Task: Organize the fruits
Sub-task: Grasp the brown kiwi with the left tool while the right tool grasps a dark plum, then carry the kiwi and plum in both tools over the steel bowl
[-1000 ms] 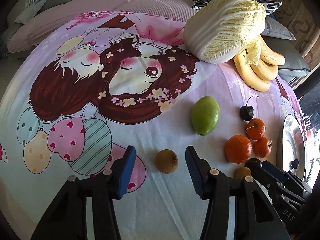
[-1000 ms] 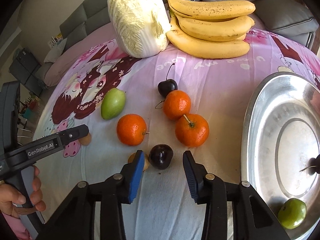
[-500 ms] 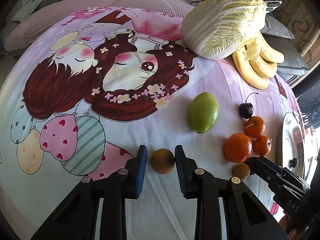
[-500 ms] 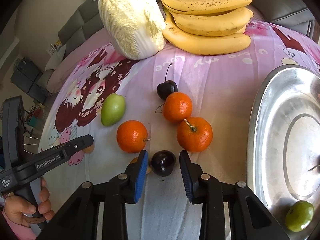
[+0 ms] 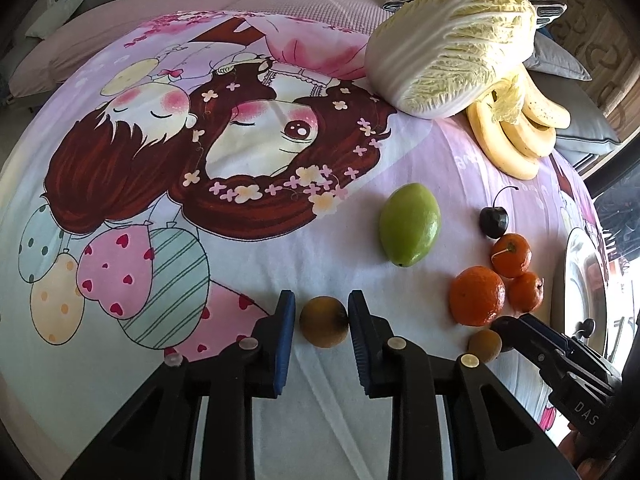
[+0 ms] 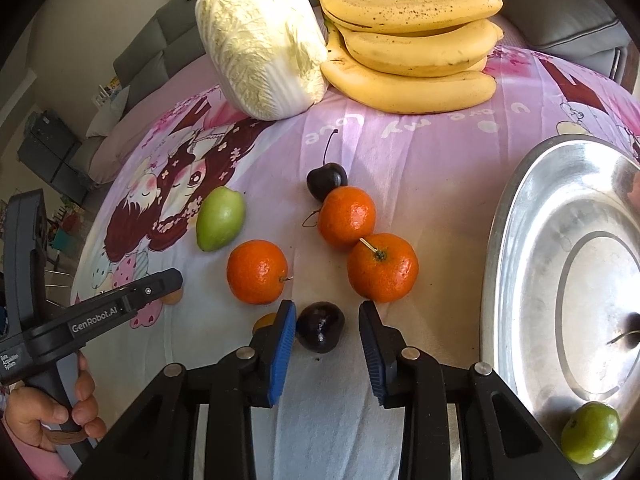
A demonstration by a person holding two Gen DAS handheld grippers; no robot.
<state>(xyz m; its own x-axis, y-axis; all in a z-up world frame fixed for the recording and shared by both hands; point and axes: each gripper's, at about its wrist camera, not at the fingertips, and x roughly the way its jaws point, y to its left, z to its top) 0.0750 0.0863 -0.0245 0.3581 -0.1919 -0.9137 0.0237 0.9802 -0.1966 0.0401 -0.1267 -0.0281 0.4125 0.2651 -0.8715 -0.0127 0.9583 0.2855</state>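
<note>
Pink cartoon-print bedsheet [image 5: 248,264] carries most fruit loose; only a green round fruit [image 6: 590,432] and a stemmed cherry [image 6: 634,330] lie in the steel tray [image 6: 516,240]. Left gripper [image 5: 322,320] brackets a small brown fruit [image 5: 324,321], right gripper [image 6: 327,330] a dark plum [image 6: 320,327], both unclenched, neither lifted yet

I see cartoon-print bedsheet [image 6: 420,148] carrying everything: cabbage [image 6: 260,40] at 11 o'clock touching bananas [image 6: 412,40] at 12, green fruit [image 6: 220,220] at 9, three tangerines [image 6: 382,268] centre, steel tray [image 6: 504,240] at 3
</note>
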